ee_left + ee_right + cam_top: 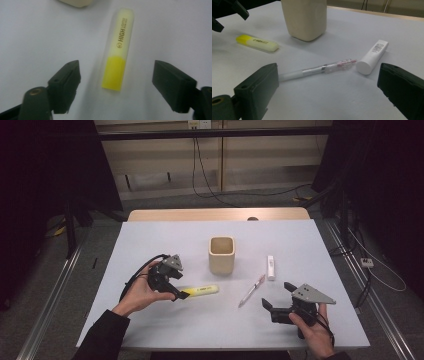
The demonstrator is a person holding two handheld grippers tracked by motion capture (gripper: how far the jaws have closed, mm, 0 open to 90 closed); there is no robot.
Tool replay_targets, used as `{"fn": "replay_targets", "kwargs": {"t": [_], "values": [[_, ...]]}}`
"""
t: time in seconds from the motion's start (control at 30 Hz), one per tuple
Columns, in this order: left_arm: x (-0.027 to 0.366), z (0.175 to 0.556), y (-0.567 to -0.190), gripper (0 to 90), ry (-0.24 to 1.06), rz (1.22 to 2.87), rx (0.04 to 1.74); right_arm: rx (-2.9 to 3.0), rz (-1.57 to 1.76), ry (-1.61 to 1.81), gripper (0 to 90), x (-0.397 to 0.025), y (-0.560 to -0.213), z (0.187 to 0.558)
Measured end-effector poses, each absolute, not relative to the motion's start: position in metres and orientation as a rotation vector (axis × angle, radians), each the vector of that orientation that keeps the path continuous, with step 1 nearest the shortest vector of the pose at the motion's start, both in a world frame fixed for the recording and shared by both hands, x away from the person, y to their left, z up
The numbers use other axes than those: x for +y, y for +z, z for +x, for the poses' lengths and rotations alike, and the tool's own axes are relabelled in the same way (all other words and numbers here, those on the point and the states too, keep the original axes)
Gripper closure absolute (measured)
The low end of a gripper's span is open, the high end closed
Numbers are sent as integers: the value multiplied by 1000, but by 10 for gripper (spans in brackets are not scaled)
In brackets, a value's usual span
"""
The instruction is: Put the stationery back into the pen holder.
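Note:
A yellow highlighter [201,290] lies flat on the white table, left of centre. My left gripper [181,295] hovers at its capped end, open, jaws straddling the cap without touching; in the left gripper view the highlighter [117,50] runs up between the two black jaws [116,87]. My right gripper [275,296] is open near the front right, holding nothing. In front of it lie a white and clear pen [317,70] and a white tube [373,56]; the highlighter [258,43] is farther off.
A cream square cup [221,254] stands upright mid-table; it appears as a wall [305,18] in the right gripper view. The pen [252,290] and white tube [270,267] lie right of it. The table's [300,240] front edge is close to both hands.

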State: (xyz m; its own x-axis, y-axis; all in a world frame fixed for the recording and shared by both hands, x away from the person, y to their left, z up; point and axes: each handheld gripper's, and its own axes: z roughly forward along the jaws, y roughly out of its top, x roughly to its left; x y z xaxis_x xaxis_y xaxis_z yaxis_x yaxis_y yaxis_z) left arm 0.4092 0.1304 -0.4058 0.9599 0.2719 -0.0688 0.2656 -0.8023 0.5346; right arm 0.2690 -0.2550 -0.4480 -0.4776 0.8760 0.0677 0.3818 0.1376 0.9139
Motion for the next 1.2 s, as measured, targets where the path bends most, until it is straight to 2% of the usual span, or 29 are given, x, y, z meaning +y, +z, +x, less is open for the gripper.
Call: {"fn": "replay_targets", "kwargs": {"t": [0.1, 0.23, 0.53, 1.2], "values": [[126, 409, -410, 288, 8, 2558, 371, 1928, 1204, 1318, 35, -256, -448, 269], [120, 408, -414, 379, 25, 2591, 327, 1920, 1214, 1323, 35, -256, -448, 269], [111, 410, -425, 485, 1, 2644, 289, 1919, 1213, 1322, 35, -257, -448, 268], [106, 414, -431, 577, -18, 2689, 308, 1931, 1205, 1323, 35, -256, -449, 268]]}}
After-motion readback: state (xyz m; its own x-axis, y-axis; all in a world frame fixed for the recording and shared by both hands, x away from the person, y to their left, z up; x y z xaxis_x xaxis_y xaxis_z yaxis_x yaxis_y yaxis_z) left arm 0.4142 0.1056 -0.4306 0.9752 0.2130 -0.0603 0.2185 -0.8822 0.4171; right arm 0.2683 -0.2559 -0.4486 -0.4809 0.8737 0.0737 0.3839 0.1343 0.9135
